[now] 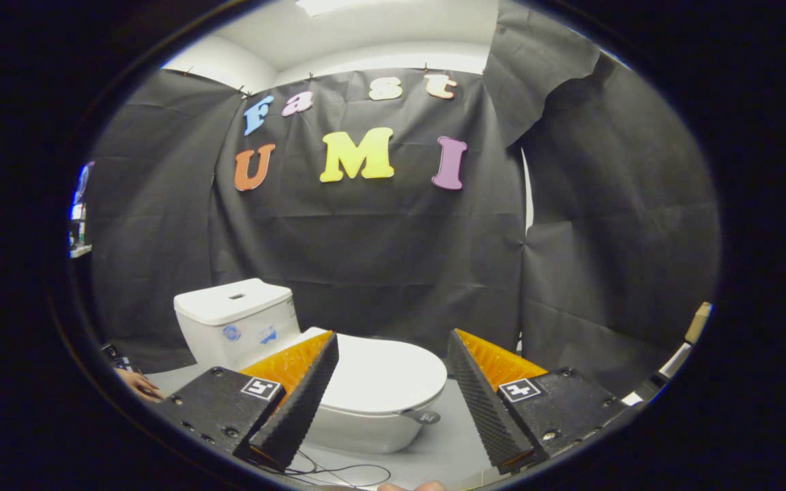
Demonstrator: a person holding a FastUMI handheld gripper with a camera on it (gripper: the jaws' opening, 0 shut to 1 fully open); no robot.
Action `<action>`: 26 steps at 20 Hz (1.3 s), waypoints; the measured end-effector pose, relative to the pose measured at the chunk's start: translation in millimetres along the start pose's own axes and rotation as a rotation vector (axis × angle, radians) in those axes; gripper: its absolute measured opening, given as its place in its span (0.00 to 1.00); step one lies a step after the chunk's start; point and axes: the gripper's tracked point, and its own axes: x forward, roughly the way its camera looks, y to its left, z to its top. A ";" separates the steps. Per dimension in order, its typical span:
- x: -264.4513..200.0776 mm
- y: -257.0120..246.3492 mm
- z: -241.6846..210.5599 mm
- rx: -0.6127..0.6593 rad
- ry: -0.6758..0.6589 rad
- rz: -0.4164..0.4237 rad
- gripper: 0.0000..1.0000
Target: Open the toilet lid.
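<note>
In the gripper view, your gripper [393,382] has its fingers spread wide and grasping nothing, and the closed white oval plastic toilet lid [383,375] lies just ahead between them. You should go down to the small grey tab [421,415] at its front edge and lift slowly.

Gripper [393,344]: fingers spread wide apart, holding nothing, raised above the table and apart from the toilet.
Toilet [338,382]: small white model standing on the grey table [447,443], seen between and beyond the fingers.
Toilet lid [383,375]: closed, lying flat on the bowl; a small grey tab [421,415] sticks out at its front edge, toward the right finger.
Tank [236,320]: white, at the toilet's far end, close to the booth's black cloth wall, with blue stickers on its front.
Cable [338,472]: thin, dark, looping on the table's near edge below the bowl.
Hand [139,385]: resting at the table's left edge beside the left finger.
</note>
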 end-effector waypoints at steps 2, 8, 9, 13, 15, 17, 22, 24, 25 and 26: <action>-1.7 2.1 3.0 0.002 -0.005 0.002 1.00; 0.4 1.6 1.2 -0.001 -0.008 -0.003 1.00; 1.5 1.1 1.8 0.002 -0.010 -0.010 1.00; 5.6 0.2 4.8 -0.007 -0.017 -0.034 1.00; 4.1 2.2 10.7 -0.029 -0.032 -0.038 1.00; 5.5 6.7 14.7 -0.037 -0.044 -0.029 1.00; 18.9 11.1 10.1 0.013 0.024 -0.023 1.00; 24.6 7.1 12.0 0.020 0.028 -0.042 1.00; 28.5 4.6 10.6 0.024 0.035 -0.052 1.00; 33.3 2.6 8.9 0.036 0.041 -0.059 1.00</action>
